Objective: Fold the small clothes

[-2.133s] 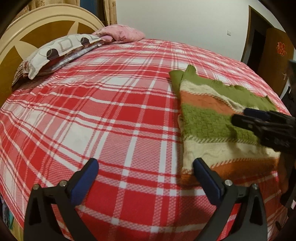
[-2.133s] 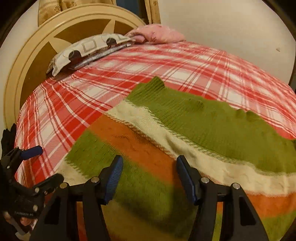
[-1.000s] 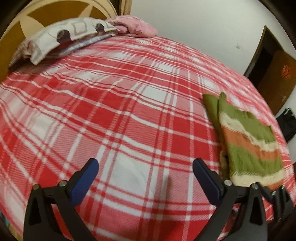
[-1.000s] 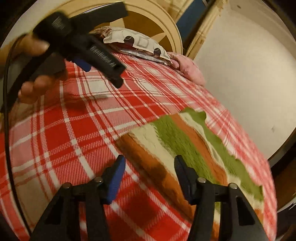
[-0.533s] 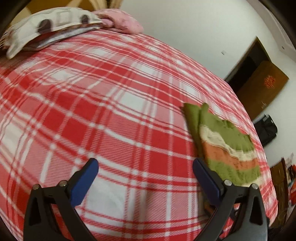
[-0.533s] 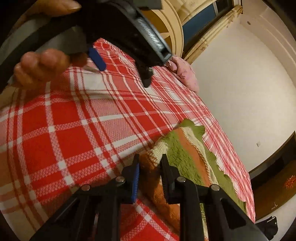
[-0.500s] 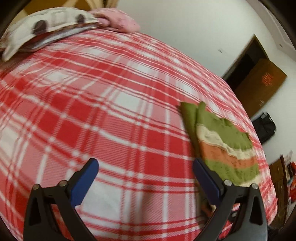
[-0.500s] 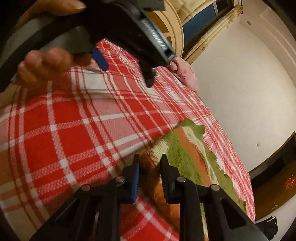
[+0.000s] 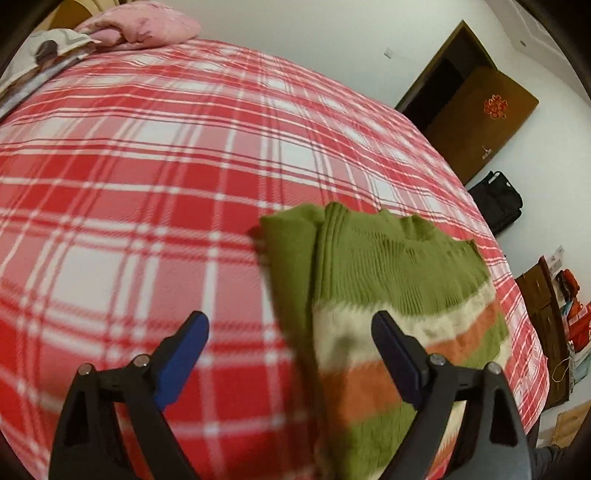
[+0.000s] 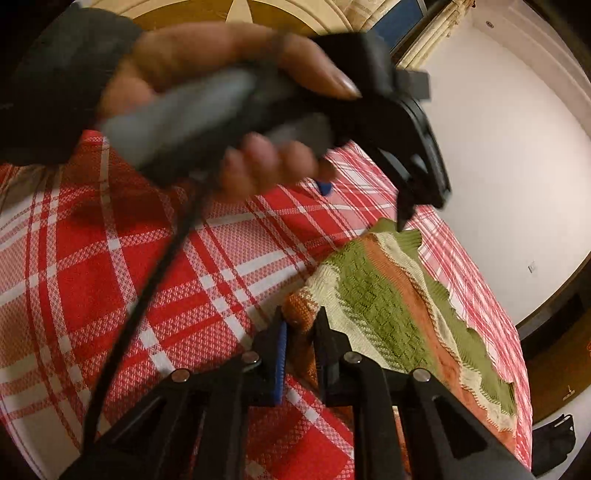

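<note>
A folded knit sweater (image 9: 384,280) with green, cream and orange stripes lies on the red plaid bed (image 9: 155,192). My left gripper (image 9: 291,343) is open, hovering just above the sweater's near left edge, its right finger over the cream stripe. In the right wrist view my right gripper (image 10: 300,332) is shut on the sweater's (image 10: 388,306) orange corner, low on the bed. The left gripper (image 10: 369,192), held in a hand, hangs above the sweater's far green end there.
A pink pillow (image 9: 144,29) and a patterned pillow (image 9: 44,55) lie at the head of the bed by the round headboard (image 10: 236,11). A brown door (image 9: 476,118) and a black bag (image 9: 496,201) stand beyond the bed's far side.
My left gripper has swung right and closer, over the sweater's green end. My right gripper stays shut on the orange corner it closed on about half a second ago.
</note>
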`<state>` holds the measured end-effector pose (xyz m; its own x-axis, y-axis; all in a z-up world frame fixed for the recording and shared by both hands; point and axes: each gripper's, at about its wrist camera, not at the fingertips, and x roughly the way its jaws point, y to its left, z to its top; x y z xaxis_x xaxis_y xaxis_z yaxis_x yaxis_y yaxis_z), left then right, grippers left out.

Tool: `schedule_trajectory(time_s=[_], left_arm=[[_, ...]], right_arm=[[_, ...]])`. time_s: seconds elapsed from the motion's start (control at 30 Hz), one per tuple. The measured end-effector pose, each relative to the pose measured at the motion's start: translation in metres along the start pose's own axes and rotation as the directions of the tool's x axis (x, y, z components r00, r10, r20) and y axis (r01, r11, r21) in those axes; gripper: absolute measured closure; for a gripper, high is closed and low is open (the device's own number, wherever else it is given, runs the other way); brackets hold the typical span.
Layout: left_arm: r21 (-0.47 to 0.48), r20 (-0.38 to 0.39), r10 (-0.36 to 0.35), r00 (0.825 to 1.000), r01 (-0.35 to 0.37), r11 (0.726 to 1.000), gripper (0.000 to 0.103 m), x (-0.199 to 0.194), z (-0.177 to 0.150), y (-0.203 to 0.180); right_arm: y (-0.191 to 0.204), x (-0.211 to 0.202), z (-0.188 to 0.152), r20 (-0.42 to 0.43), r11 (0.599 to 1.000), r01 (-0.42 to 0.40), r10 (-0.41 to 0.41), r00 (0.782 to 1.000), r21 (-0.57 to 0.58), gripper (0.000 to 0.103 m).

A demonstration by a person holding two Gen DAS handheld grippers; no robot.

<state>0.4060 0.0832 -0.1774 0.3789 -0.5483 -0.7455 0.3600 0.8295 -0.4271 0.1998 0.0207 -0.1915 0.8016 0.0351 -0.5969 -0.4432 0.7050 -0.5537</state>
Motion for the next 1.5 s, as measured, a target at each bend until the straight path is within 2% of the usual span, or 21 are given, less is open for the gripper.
schedule_trajectory(time_s=[0.17,0.2,0.23,0.27,0.3,0.4,0.63,0.83,1.0,1.23,1.5], left_arm=[[0.014,0.001,-0.012,1.000,0.012,1.000,0.015,0.017,0.013,0.002],[0.022,0.010,-0.017,1.000,0.017,1.000,0.026,0.018,0.014,0.001],[0.035,0.008,-0.027,1.000,0.026,0.999,0.052,0.019,0.015,0.000],[0.037,-0.008,-0.023,1.000,0.024,0.999,0.067,0.023,0.016,-0.001],[0.029,-0.026,-0.028,0.999,0.029,0.999,0.073,0.027,0.015,0.000],[0.059,-0.006,-0.024,1.000,0.025,0.998,0.087,0.022,0.014,-0.006],[0.034,0.045,0.001,0.999,-0.003,0.999,0.091,0.015,0.019,-0.018],[-0.011,0.084,-0.033,0.996,0.034,0.999,0.092,0.005,0.026,-0.026],[-0.006,0.128,-0.047,0.991,0.048,0.999,0.092,-0.005,0.036,-0.049],[0.022,0.163,-0.081,0.983,0.079,0.997,0.092,-0.003,0.053,-0.097],[0.133,0.148,-0.155,0.977,0.136,0.982,0.093,0.022,0.068,-0.188]], right_arm=[[-0.005,0.005,-0.001,-0.002,1.000,-0.011,0.011,1.000,0.005,0.090],[-0.007,0.005,-0.002,-0.002,1.000,-0.015,0.015,1.000,0.010,0.090],[-0.009,0.006,-0.002,-0.001,1.000,-0.018,0.018,1.000,0.013,0.090],[-0.009,0.005,-0.002,-0.001,1.000,-0.021,0.021,1.000,0.013,0.090],[-0.010,0.005,-0.002,-0.001,1.000,-0.026,0.026,1.000,0.015,0.090],[-0.019,0.000,-0.003,0.006,0.998,-0.049,0.049,0.999,0.039,0.093],[-0.047,-0.011,-0.015,0.030,0.997,-0.024,0.022,0.999,0.076,0.095],[-0.079,-0.011,-0.035,0.019,0.987,-0.009,0.005,1.000,0.163,0.096],[-0.111,-0.032,-0.049,0.043,0.967,0.026,-0.038,0.998,0.253,0.096],[-0.155,-0.053,-0.069,0.048,0.932,0.055,-0.077,0.996,0.358,0.096],[-0.202,-0.086,-0.103,0.041,0.884,0.112,-0.146,0.988,0.453,0.096]])
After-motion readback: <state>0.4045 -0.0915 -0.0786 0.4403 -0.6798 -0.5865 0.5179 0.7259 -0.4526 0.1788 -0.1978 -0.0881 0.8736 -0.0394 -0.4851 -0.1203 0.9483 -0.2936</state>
